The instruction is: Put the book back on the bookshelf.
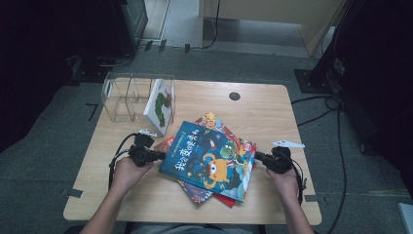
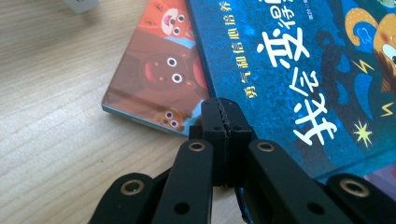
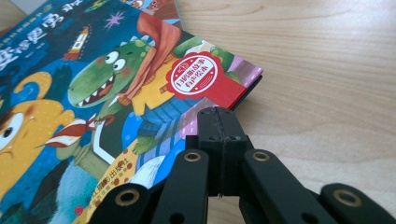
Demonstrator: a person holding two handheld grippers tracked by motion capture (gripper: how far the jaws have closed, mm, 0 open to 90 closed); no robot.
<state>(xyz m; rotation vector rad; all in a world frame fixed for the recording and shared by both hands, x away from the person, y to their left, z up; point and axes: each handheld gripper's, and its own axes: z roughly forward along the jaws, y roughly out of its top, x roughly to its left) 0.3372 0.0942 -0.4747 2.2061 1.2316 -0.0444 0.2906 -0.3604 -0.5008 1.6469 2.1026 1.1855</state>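
High view shows blue book (image 1: 207,161) between left tool (image 1: 160,155) and right tool (image 1: 259,157), each clamped on its edges.

One table (image 1: 263,109) carries everything. Two grippers are in use: the left gripper (image 1: 157,155) and the right gripper (image 1: 259,157), one in each of the person's two hands. Books number five as far as can be counted. Four lie in one loose pile: the blue book (image 1: 209,158) on top, an orange-red book (image 1: 166,143) poking out at its left, a colourful book (image 1: 210,120) showing behind it, and a red book (image 1: 225,200) at the bottom near edge. One white book (image 1: 160,105) stands apart in the clear rack (image 1: 117,92). There is one such rack, with at least two empty compartments. One dark round hole cover (image 1: 234,96) sits in the tabletop.
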